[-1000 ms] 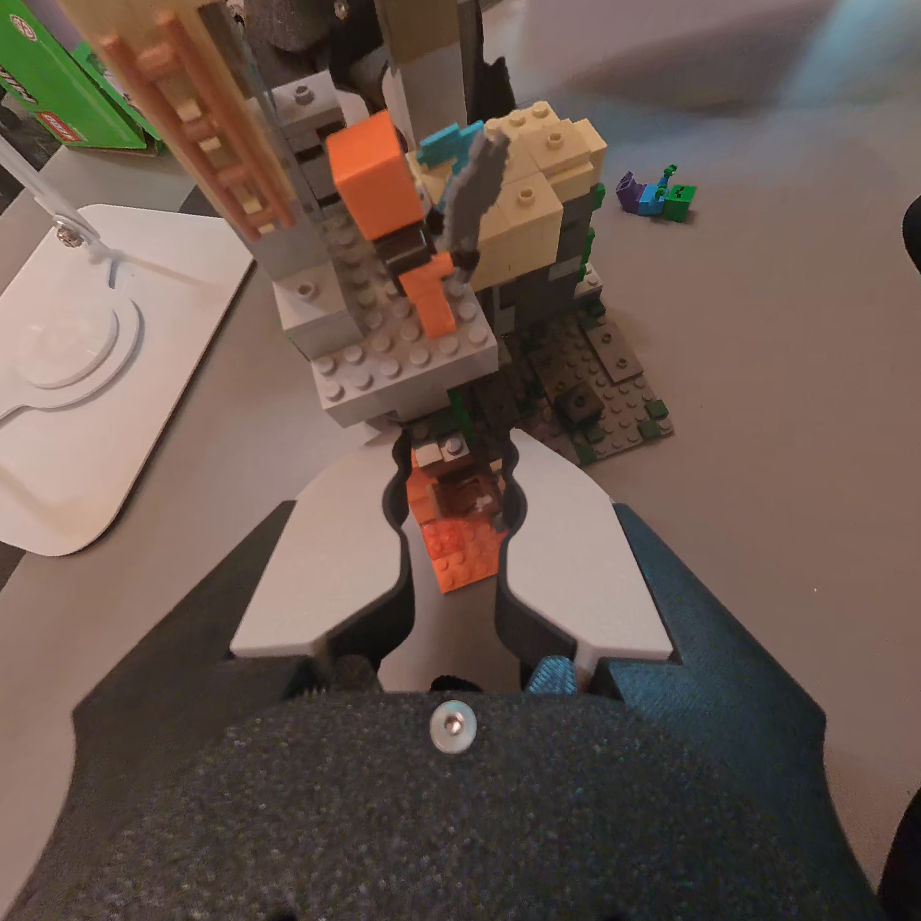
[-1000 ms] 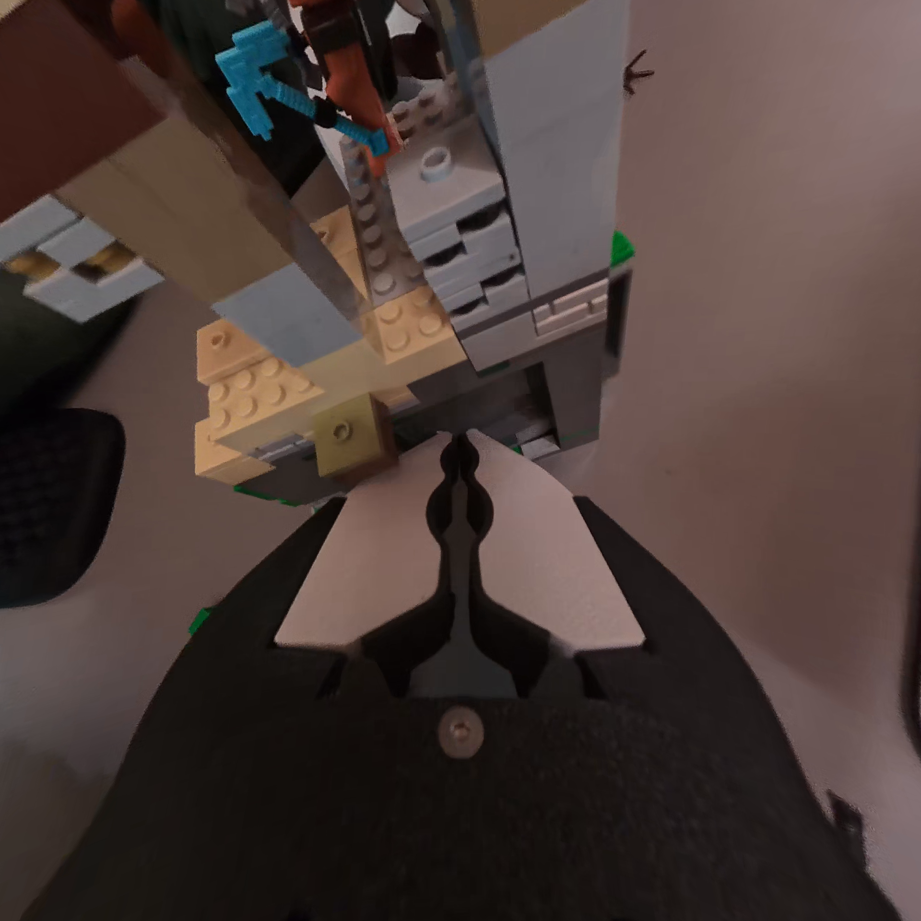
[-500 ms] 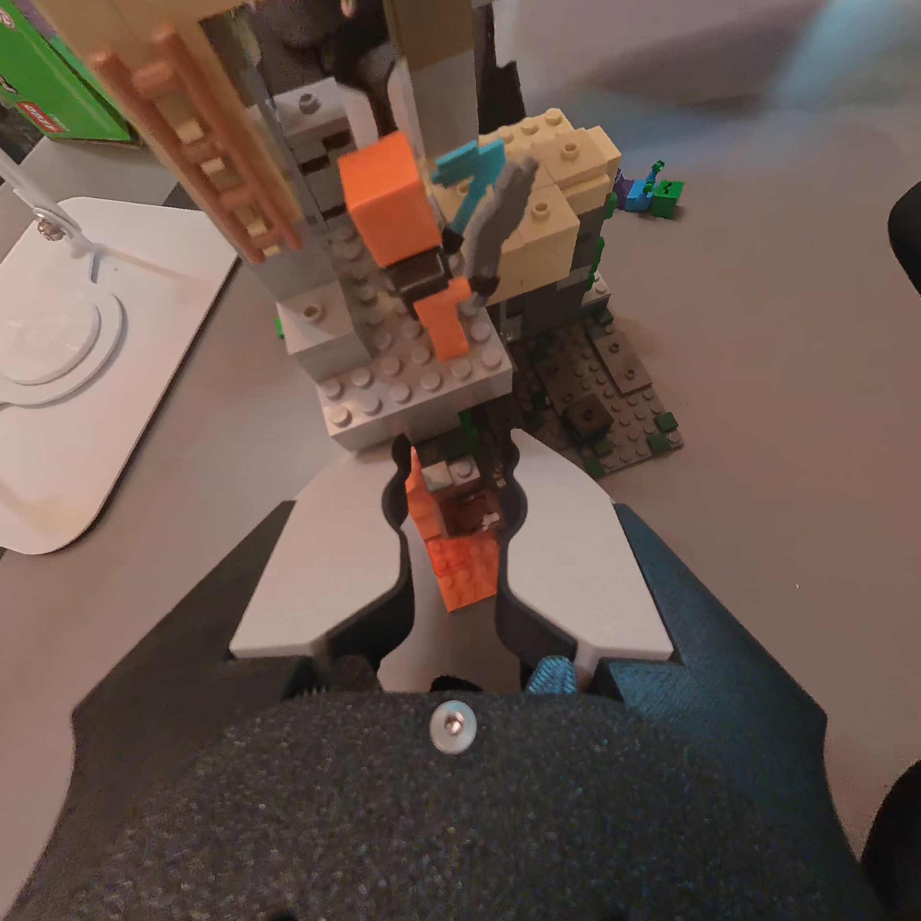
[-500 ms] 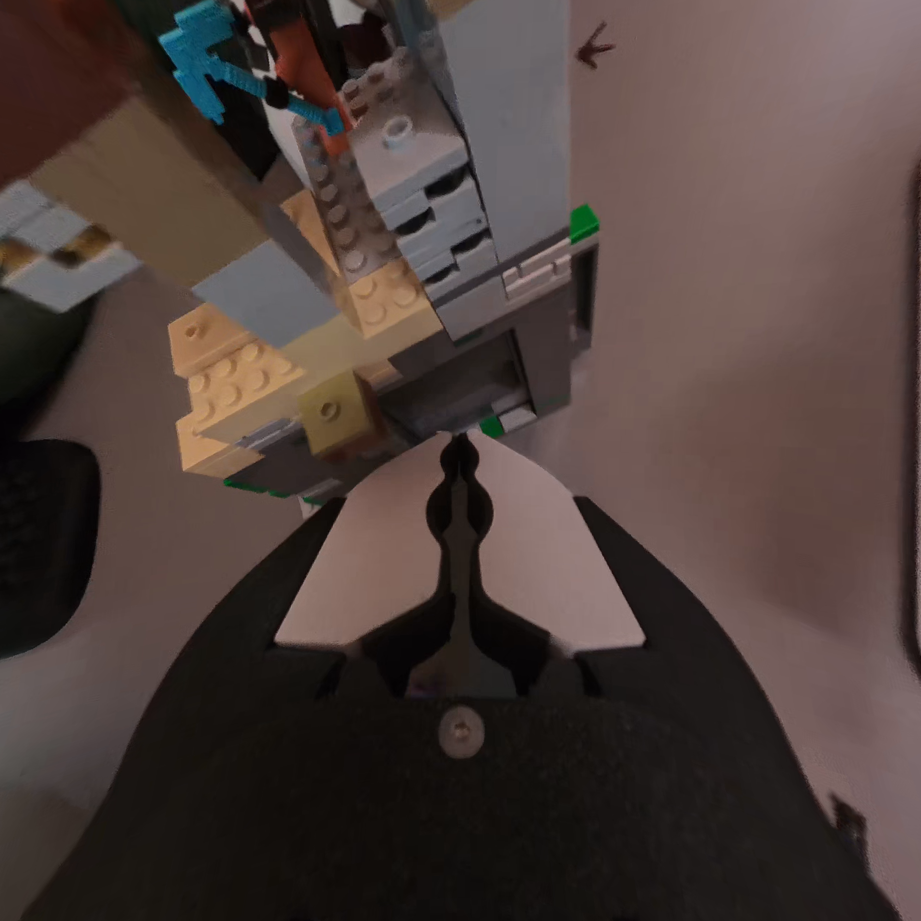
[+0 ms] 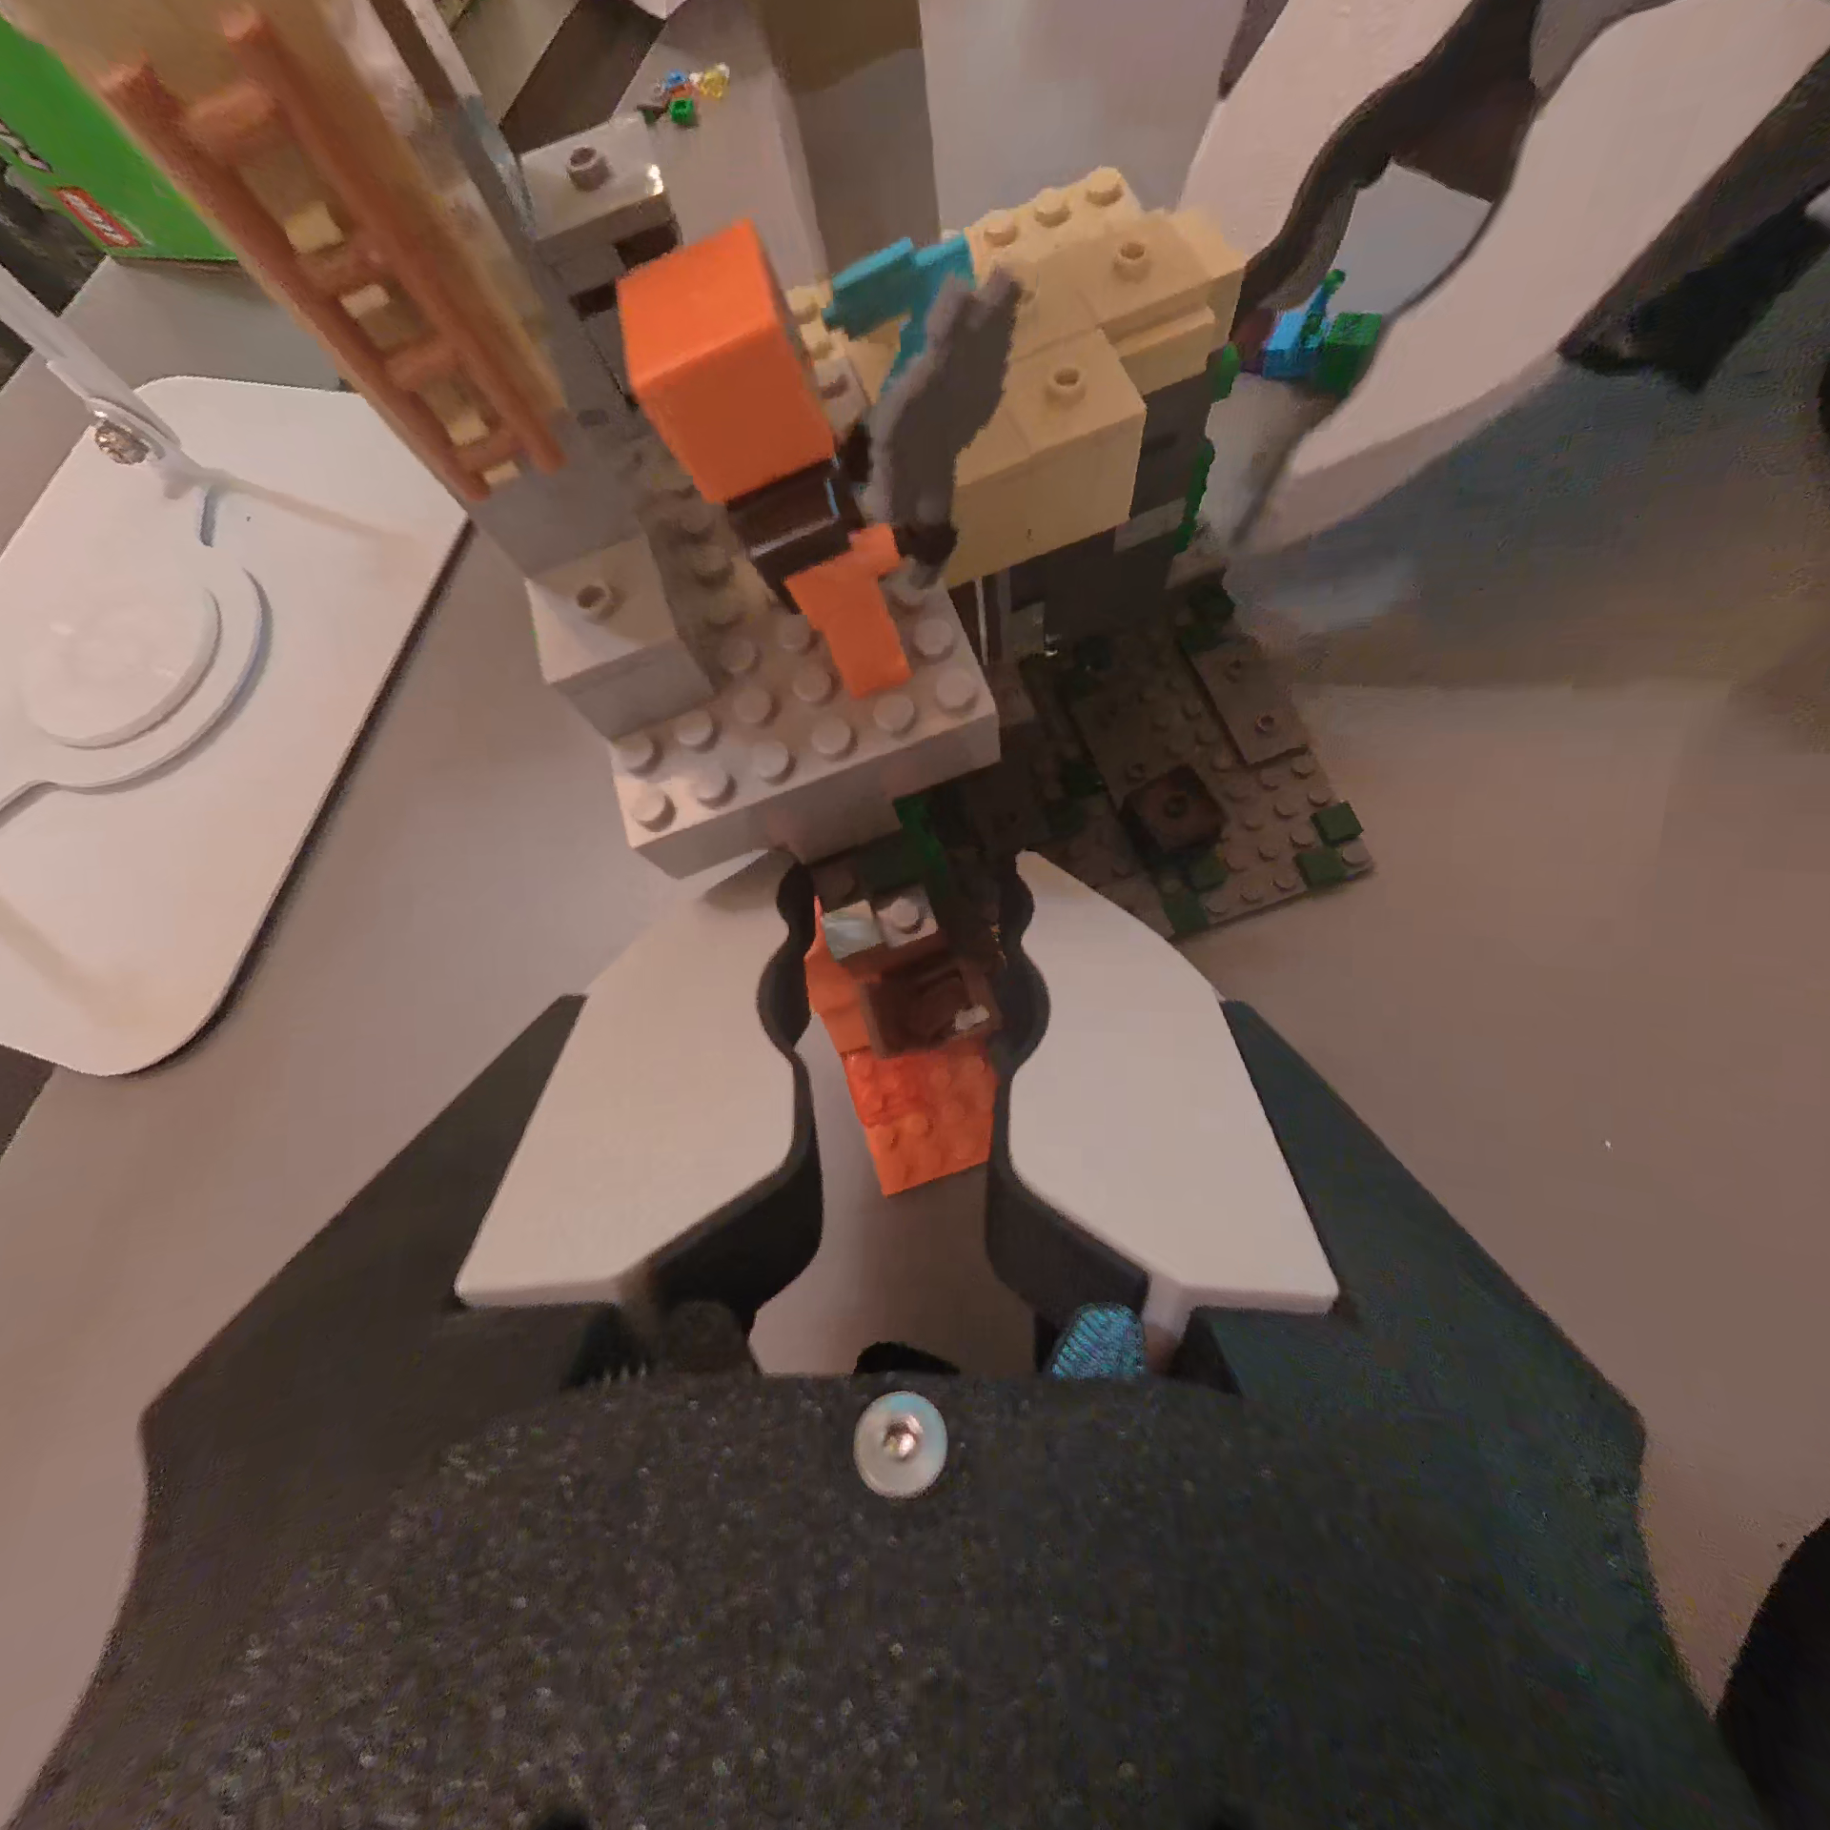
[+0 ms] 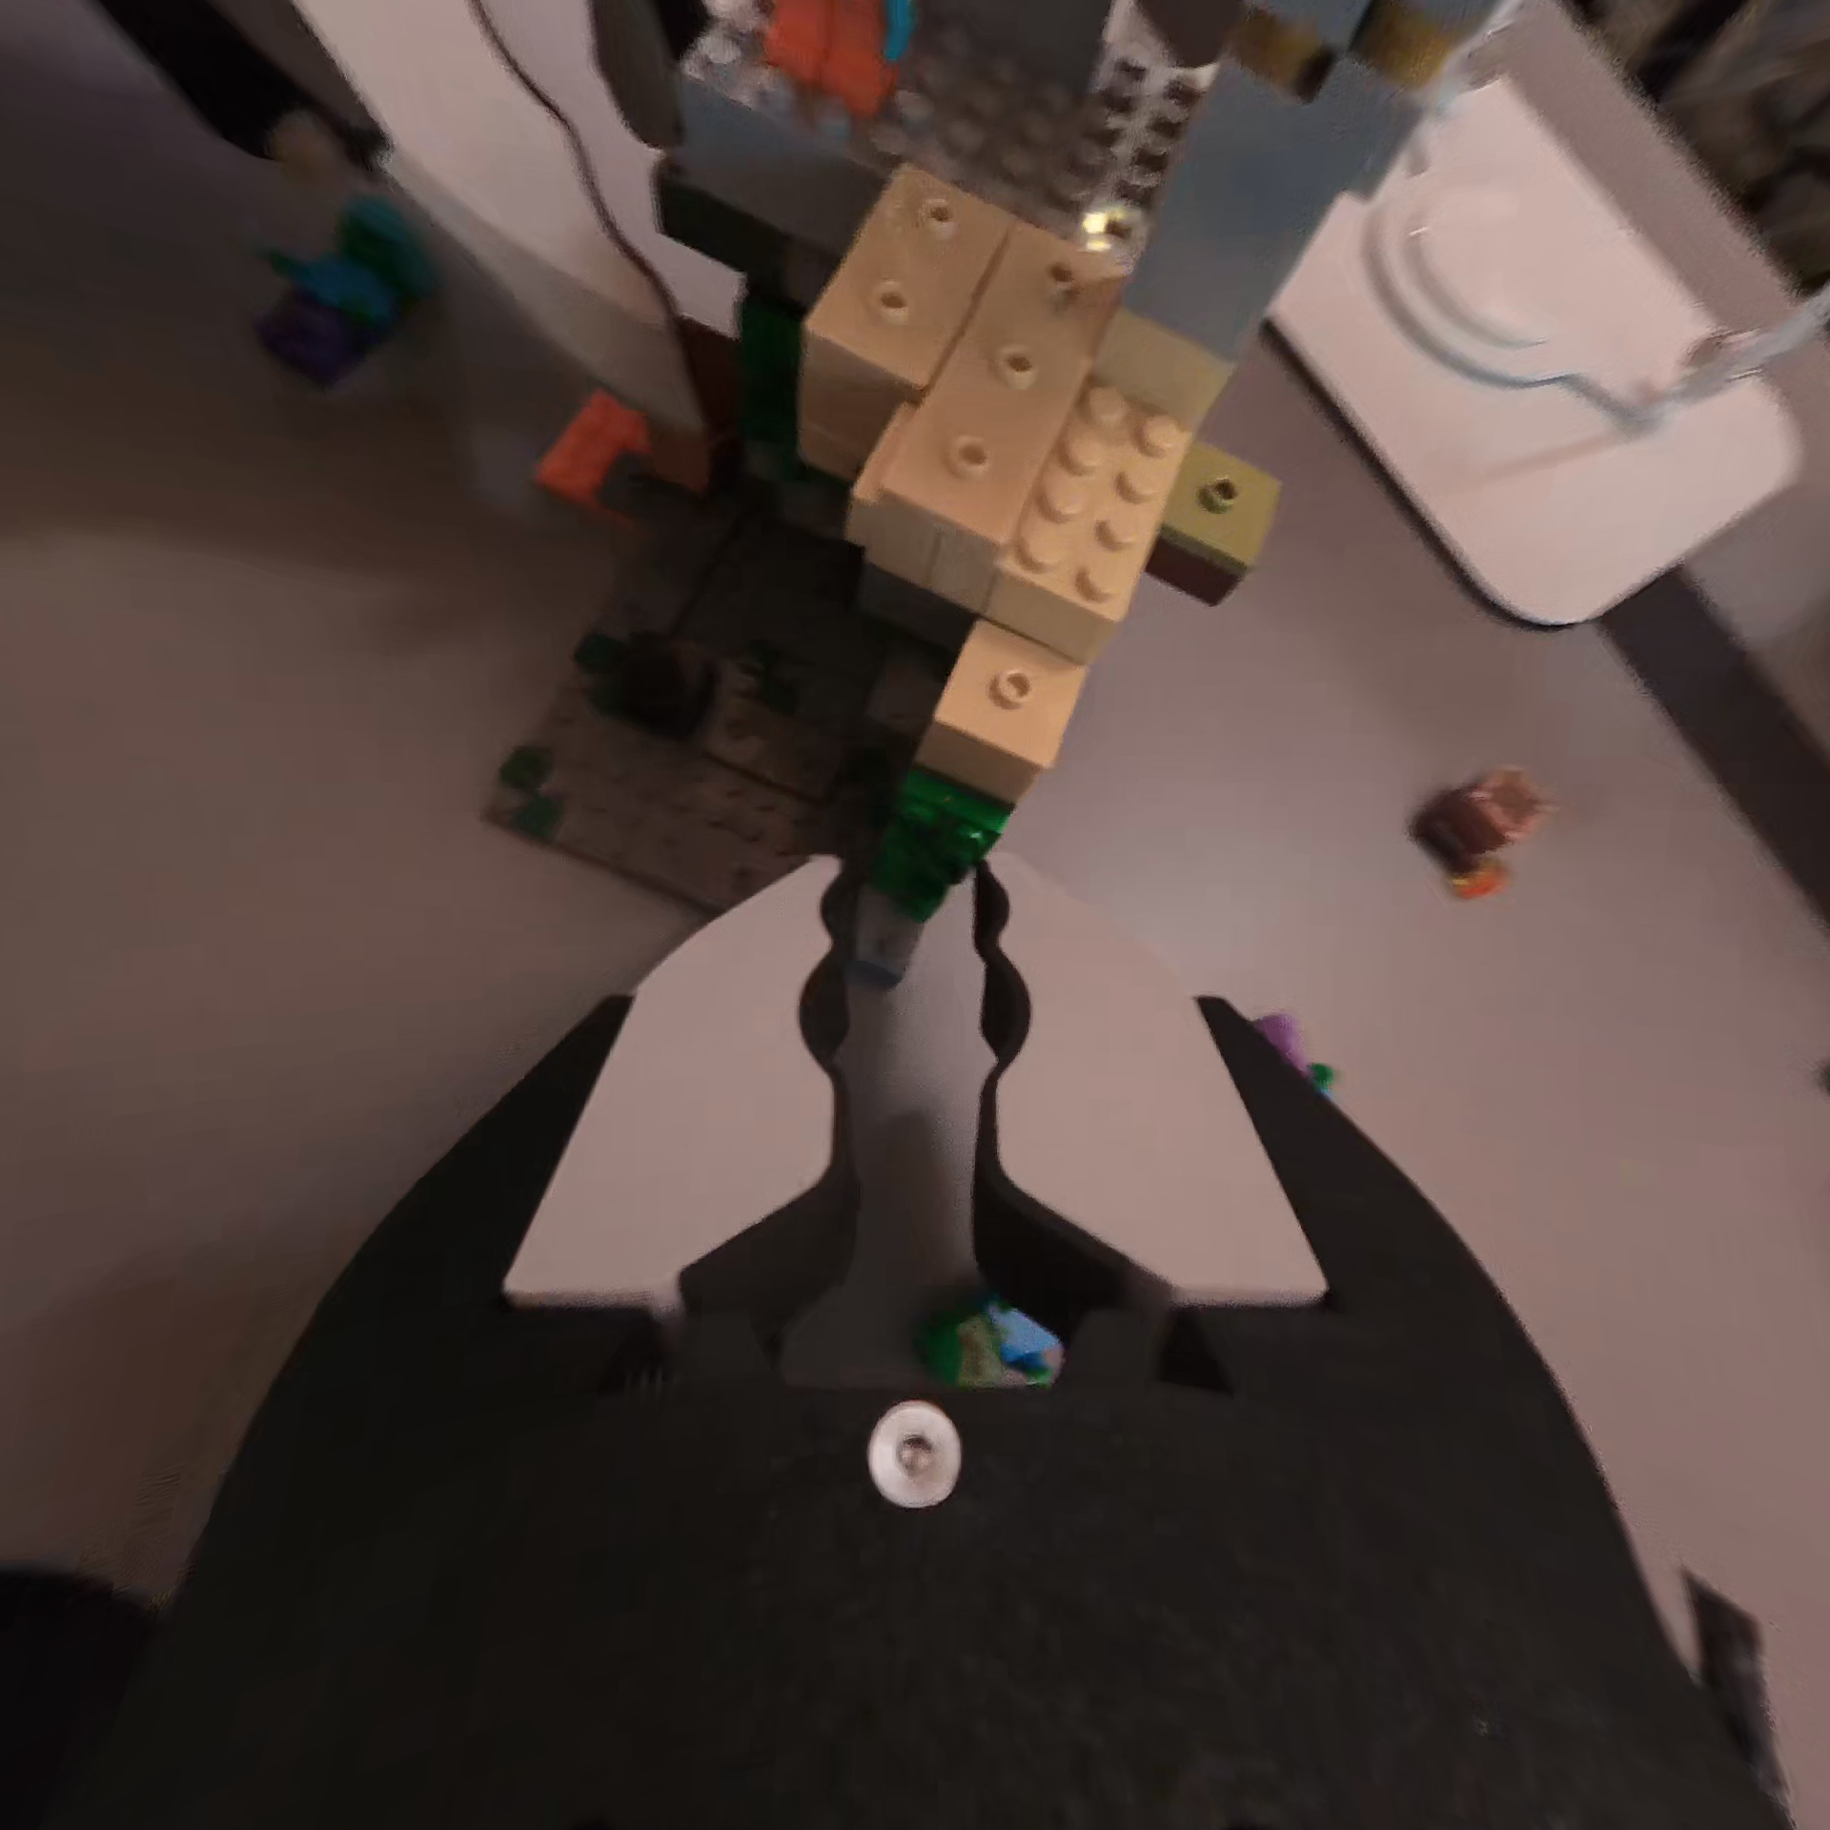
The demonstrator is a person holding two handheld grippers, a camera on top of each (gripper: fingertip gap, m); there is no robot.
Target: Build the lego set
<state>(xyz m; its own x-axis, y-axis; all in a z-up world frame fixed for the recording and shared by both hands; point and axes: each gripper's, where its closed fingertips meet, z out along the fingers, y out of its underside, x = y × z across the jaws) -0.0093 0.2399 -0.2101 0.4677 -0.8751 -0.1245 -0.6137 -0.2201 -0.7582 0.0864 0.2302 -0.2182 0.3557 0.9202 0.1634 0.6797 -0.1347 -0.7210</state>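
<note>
Nearby, white stand (image 5: pixel 149 713), left hand-held gripper (image 5: pixel 896 881) clamping lego build (image 5: pixel 812 733), right hand-held gripper (image 6: pixel 906 876) parted.

The left gripper (image 5: pixel 896 951) is being held partly closed, its jaws clamped. The right gripper (image 6: pixel 906 881) is being held with its jaws parted.

wrist cams close, opposite sides, lego build (image 5: pixel 812 634) shared

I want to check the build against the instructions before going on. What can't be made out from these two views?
- Tower top: cut off by the upper edge, left wrist view.
- Base under the grey platform: hidden by the platform and the left hand-held gripper.
- Loose pieces: motion-blurred, right wrist view.
- Right hand-held gripper: contact with green piece unclear.
</note>
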